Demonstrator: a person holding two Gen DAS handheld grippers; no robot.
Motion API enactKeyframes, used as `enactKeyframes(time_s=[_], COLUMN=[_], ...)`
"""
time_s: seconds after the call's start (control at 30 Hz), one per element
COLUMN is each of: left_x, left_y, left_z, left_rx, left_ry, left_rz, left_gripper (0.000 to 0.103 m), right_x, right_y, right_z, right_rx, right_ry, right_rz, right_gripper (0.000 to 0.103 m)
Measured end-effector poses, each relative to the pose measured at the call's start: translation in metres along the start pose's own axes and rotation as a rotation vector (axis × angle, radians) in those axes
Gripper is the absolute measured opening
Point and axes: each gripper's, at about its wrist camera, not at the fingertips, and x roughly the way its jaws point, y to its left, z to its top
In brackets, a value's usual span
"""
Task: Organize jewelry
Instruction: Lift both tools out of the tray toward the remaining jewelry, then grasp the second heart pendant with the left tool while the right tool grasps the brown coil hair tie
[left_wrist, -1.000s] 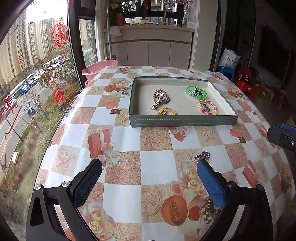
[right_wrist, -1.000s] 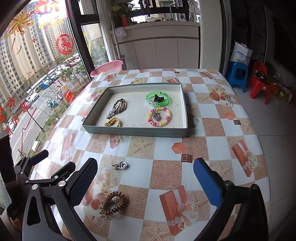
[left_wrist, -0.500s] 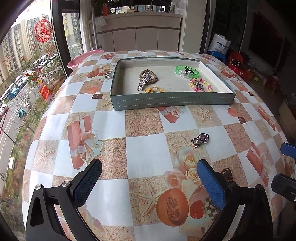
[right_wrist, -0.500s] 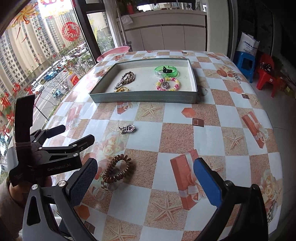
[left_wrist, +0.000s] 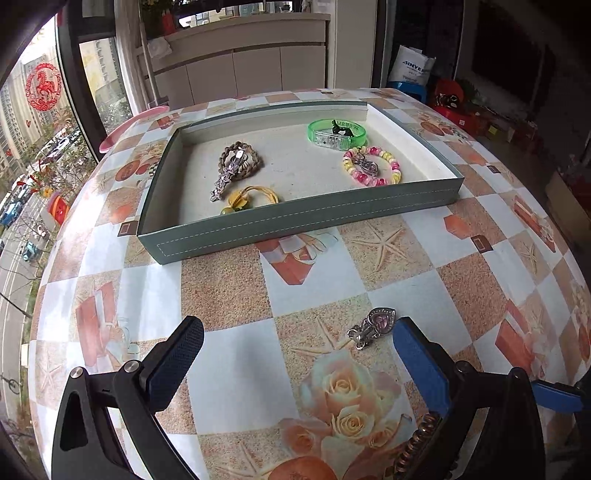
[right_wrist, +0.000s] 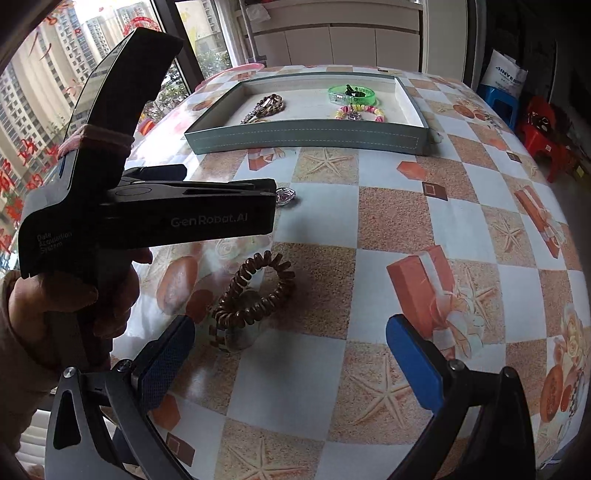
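Note:
A silver clip with a pink heart stone (left_wrist: 372, 327) lies on the tablecloth just ahead of my open, empty left gripper (left_wrist: 295, 349), close to its right finger; it also shows in the right wrist view (right_wrist: 285, 195). A brown spiral hair tie (right_wrist: 255, 293) lies ahead of my open, empty right gripper (right_wrist: 290, 354), nearer its left finger; a bit shows in the left wrist view (left_wrist: 415, 441). The grey-green tray (left_wrist: 295, 218) holds a brown bracelet with a silver clip (left_wrist: 238, 162), a yellow tie (left_wrist: 245, 197), a green bangle (left_wrist: 338, 133) and a pink-yellow bead bracelet (left_wrist: 371, 170).
The left gripper body (right_wrist: 147, 214) and the hand holding it fill the left of the right wrist view. The round table (right_wrist: 406, 206) has a patterned cloth and drops off at its edges. A pink basin (left_wrist: 122, 129) sits behind the table; red stools (right_wrist: 543, 133) stand at right.
Both grippers have moved forward and lower towards the table. The heart clip now sits beside my left gripper's right finger, and the spiral tie is closer to my right gripper.

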Motion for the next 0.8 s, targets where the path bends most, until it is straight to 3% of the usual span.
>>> enactKeyframes(time_s=[0.23, 0.4, 0.5, 0.6, 0.63, 0.7, 0.77, 0.8], left_x=[0.016, 0.019, 0.018, 0.015, 0.014, 0.012, 0.01, 0.008], left_y=[-0.006, -0.006, -0.007, -0.01, -0.011, -0.014, -0.017, -0.018], left_z=[0.004, 0.006, 0.006, 0.005, 0.005, 0.004, 0.003, 0.002], left_rx=[0.025, 0.03, 0.031, 0.039, 0.044, 0.054, 0.064, 0.065], left_ry=[0.02, 0.022, 0.015, 0.006, 0.005, 0.0, -0.002, -0.002], left_rz=[-0.003, -0.01, -0.022, -0.035, -0.039, -0.054, -0.062, -0.061], left_gripper=[0.103, 0.101, 0.092, 0.078, 0.071, 0.057, 0.032, 0.031], right_x=[0.018, 0.023, 0.024, 0.024, 0.024, 0.023, 0.023, 0.022], right_y=[0.01, 0.011, 0.011, 0.011, 0.01, 0.006, 0.003, 0.001], right_z=[-0.001, 0.001, 0.004, 0.007, 0.008, 0.009, 0.009, 0.009], right_rx=[0.023, 0.012, 0.002, -0.022, -0.027, -0.018, -0.019, -0.017], right_ry=[-0.004, -0.03, -0.036, -0.043, -0.046, -0.044, -0.043, -0.044], right_rz=[-0.04, -0.099, -0.108, -0.148, -0.156, -0.144, -0.143, -0.145], right_gripper=[0.103, 0.091, 0.085, 0.061, 0.053, 0.05, 0.043, 0.04])
